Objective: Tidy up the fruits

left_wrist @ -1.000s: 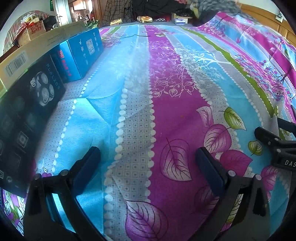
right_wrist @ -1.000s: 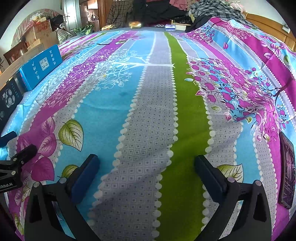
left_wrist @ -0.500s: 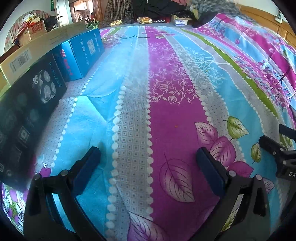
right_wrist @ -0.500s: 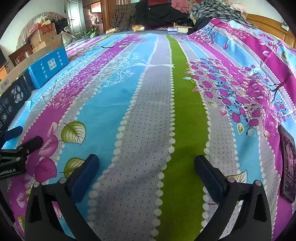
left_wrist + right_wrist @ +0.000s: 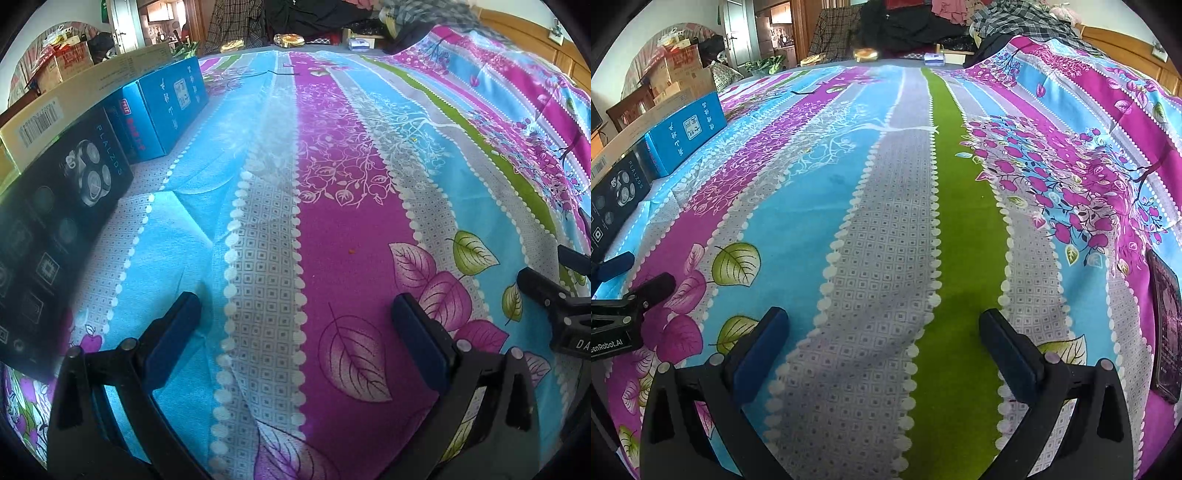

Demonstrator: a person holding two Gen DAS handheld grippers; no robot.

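No fruit shows in either view. My left gripper (image 5: 295, 328) is open and empty, low over a bed covered with a striped floral sheet (image 5: 343, 177). My right gripper (image 5: 882, 332) is open and empty too, over the grey and green stripes of the same sheet (image 5: 945, 192). Each gripper shows at the edge of the other's view: the right one (image 5: 554, 295) at the far right of the left wrist view, the left one (image 5: 624, 291) at the far left of the right wrist view.
A black shaver box (image 5: 55, 229), a blue box (image 5: 162, 107) and a long cardboard box (image 5: 74, 99) line the bed's left edge. A dark phone (image 5: 1167, 325) lies at the right. Clothes are piled at the far end (image 5: 923, 26).
Both views have shifted slightly: the sheet pattern has slid down and toward me, so both grippers have moved or tilted a little. The jaws stay open.
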